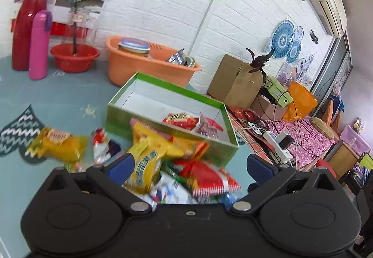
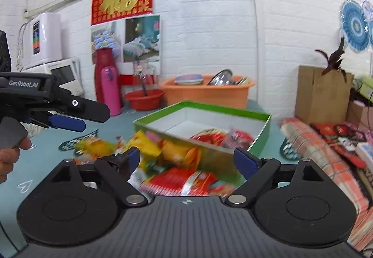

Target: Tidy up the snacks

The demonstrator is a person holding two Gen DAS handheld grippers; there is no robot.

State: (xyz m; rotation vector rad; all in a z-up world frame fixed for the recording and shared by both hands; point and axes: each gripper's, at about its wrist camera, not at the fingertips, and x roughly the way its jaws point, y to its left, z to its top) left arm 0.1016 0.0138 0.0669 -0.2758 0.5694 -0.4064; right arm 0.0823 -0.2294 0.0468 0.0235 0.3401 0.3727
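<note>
Left hand-held gripper (image 1: 190, 164): jaws wide apart, nothing between them, poised over the snack packets (image 1: 163, 162). Right hand-held gripper (image 2: 186, 160): likewise wide, holding nothing. Packets: heaped loose on the worktop (image 1: 58, 99) against the near wall of the green box (image 1: 167, 104); several red packets (image 1: 186, 120) lie inside it. Behind: orange basin (image 1: 144, 64), pink bottle (image 1: 38, 45). Packets motion-blurred; labels unreadable.

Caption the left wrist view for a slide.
Open left gripper hovers over loose snack packets beside the green box.
</note>
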